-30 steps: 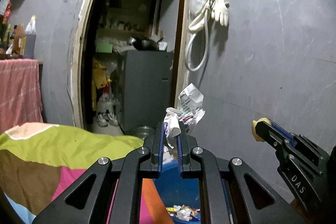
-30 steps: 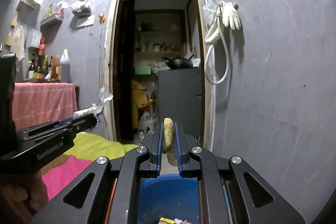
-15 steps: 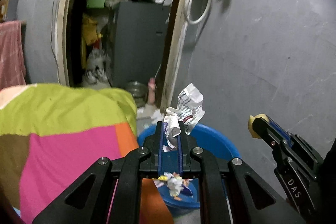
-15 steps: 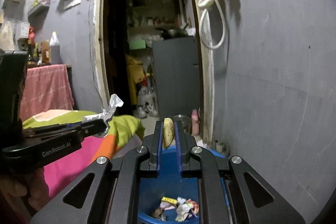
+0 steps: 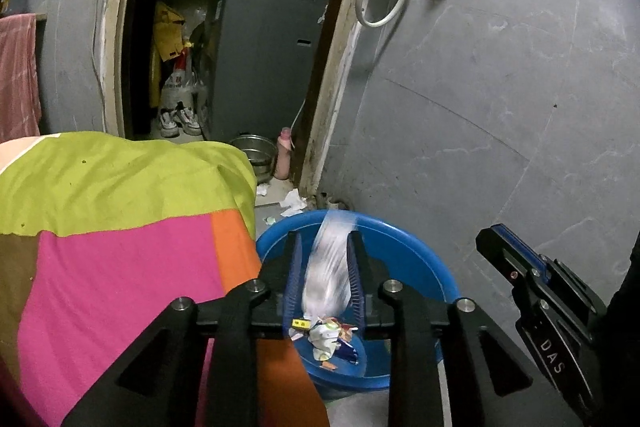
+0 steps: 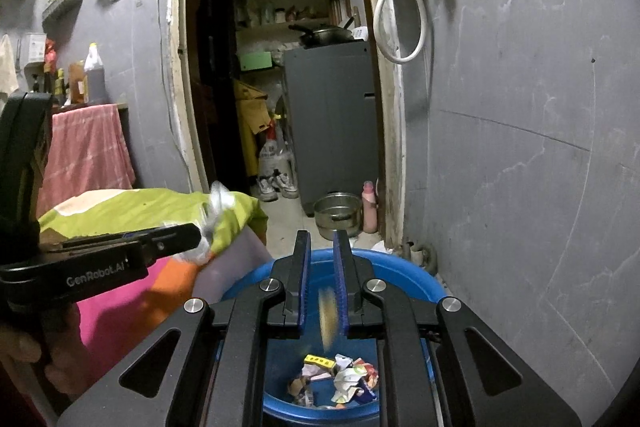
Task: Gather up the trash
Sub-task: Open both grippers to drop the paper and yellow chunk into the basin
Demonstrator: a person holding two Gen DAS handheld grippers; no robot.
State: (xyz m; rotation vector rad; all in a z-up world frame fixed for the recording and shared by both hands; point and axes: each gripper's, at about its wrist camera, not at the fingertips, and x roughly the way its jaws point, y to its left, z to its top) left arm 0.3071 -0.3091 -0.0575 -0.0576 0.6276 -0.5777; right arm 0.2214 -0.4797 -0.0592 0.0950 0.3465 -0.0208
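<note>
A blue basin (image 5: 404, 243) (image 6: 400, 273) stands on the floor below both grippers, with several crumpled wrappers (image 5: 328, 337) (image 6: 340, 379) in it. My left gripper (image 5: 322, 247) is open above it, and a white crumpled paper (image 5: 326, 267) falls, blurred, between its fingers. My right gripper (image 6: 322, 247) is open too, and a yellowish scrap (image 6: 328, 319) drops, blurred, between its fingers toward the basin. The left gripper also shows in the right wrist view (image 6: 176, 239), and the right gripper in the left wrist view (image 5: 496, 243).
A bed with a green, pink and orange cover (image 5: 120, 207) lies left of the basin. A grey wall (image 5: 500, 87) rises on the right. A doorway ahead shows a grey cabinet (image 5: 260, 59), a steel pot (image 5: 252, 151) and a pink bottle (image 5: 283, 159). Paper scraps (image 5: 294, 203) lie on the floor.
Both grippers have opened over the basin. The white paper has left the left gripper's hold and the yellowish scrap the right's; both are falling. The views have tilted further down.
</note>
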